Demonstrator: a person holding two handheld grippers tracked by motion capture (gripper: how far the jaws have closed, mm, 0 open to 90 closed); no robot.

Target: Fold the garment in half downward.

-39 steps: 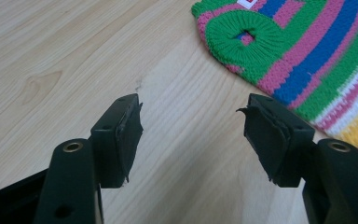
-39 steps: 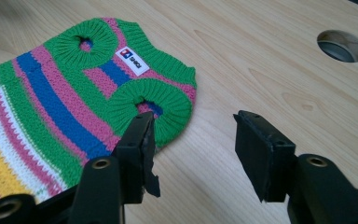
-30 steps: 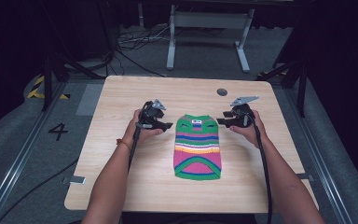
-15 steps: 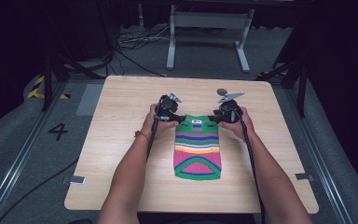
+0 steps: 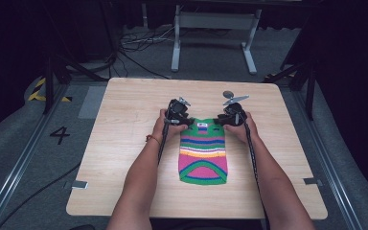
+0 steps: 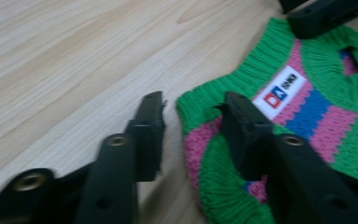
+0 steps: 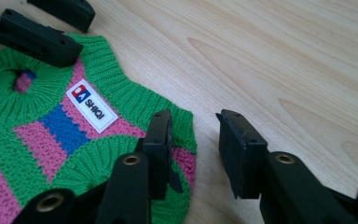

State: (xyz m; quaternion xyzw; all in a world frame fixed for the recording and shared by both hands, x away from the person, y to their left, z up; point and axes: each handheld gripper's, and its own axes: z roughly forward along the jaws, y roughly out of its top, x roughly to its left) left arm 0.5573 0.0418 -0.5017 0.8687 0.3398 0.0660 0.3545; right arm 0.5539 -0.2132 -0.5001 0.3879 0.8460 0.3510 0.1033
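A small striped knit sweater (image 5: 202,152) in green, pink, blue and yellow lies flat mid-table, collar toward the far side, with a white label (image 6: 279,91) near the collar (image 7: 89,105). My left gripper (image 5: 184,121) is open at the sweater's far left corner (image 6: 193,103): one jaw rests on the wood, the other over the knit. My right gripper (image 5: 219,121) is open at the far right corner (image 7: 186,126), one jaw above the knit, the other above bare wood. Nothing is clamped in either. Each gripper view also shows the other gripper's jaws beyond the collar.
The wooden table (image 5: 124,124) has open surface left, right and behind the sweater. A small dark round disc (image 5: 228,94) sits in the tabletop near the far edge. Cables and a metal stand (image 5: 213,28) lie on the floor beyond the table.
Both hands have moved inward and forward from the sweater's sides to its two far corners. The sweater itself has stayed flat in place.
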